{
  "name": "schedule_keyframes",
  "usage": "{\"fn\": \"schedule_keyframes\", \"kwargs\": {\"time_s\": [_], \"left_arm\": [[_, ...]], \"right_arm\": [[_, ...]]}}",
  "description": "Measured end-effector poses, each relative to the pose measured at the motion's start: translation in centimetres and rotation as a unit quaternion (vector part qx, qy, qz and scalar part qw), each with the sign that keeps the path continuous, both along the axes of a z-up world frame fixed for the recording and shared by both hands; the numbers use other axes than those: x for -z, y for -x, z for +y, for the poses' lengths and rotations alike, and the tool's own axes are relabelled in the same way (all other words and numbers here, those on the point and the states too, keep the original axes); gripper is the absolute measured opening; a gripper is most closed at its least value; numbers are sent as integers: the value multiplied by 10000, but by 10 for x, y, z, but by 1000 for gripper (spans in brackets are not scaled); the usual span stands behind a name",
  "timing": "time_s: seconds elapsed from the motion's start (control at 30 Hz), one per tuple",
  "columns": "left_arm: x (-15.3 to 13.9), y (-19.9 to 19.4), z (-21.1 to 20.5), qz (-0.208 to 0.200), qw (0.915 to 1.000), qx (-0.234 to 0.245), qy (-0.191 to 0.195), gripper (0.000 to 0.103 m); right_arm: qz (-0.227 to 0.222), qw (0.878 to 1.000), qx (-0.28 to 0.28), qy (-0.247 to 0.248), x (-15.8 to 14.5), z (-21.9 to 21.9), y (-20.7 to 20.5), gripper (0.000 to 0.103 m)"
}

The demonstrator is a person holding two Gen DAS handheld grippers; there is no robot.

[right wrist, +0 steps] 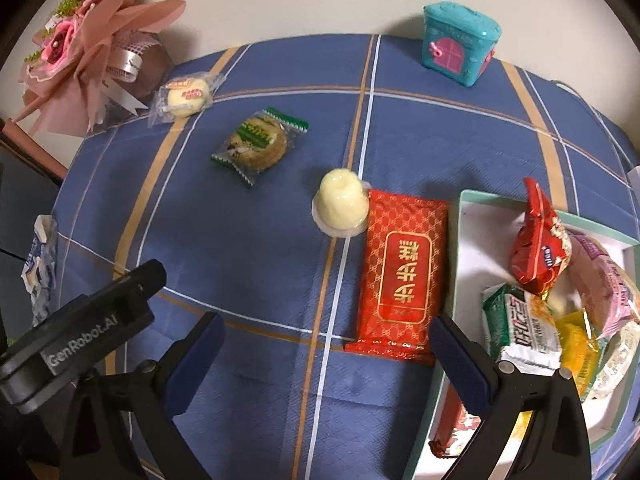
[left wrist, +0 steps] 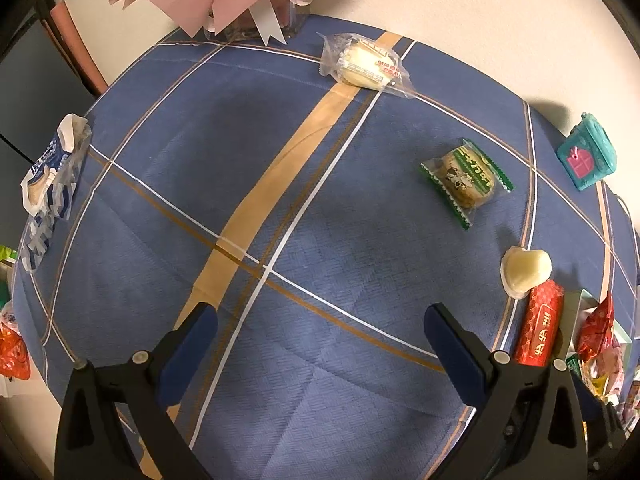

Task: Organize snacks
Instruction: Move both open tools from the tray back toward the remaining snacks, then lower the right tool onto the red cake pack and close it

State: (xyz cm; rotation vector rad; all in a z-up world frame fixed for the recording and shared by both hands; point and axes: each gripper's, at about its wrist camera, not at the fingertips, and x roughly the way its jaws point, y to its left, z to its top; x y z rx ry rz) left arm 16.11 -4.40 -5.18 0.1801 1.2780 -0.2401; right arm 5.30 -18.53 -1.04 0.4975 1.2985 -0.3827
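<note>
My left gripper [left wrist: 320, 344] is spread wide, nothing between the pads, hovering over the woven blue plaid cloth [left wrist: 304, 184]. My right gripper [right wrist: 328, 356] is likewise spread and empty. Flat glossy red packet [right wrist: 400, 276] lies just beside the white-lined box [right wrist: 460, 248], touching the domed pale jelly cup [right wrist: 342, 206]. Round cookie in green crinkle wrap [right wrist: 258, 146] and clear-wrapped pale cake [right wrist: 188, 96] sit well apart. Box holds several foil packs.
</note>
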Motion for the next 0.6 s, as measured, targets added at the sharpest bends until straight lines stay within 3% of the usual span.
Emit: {"fn": "schedule_keyframes", "kwargs": {"time_s": [0.6], "left_arm": [[-1, 0, -6, 8, 10000, 32, 19, 103]], "right_arm": [[258, 9995, 101, -136, 32, 0, -6, 103]]}}
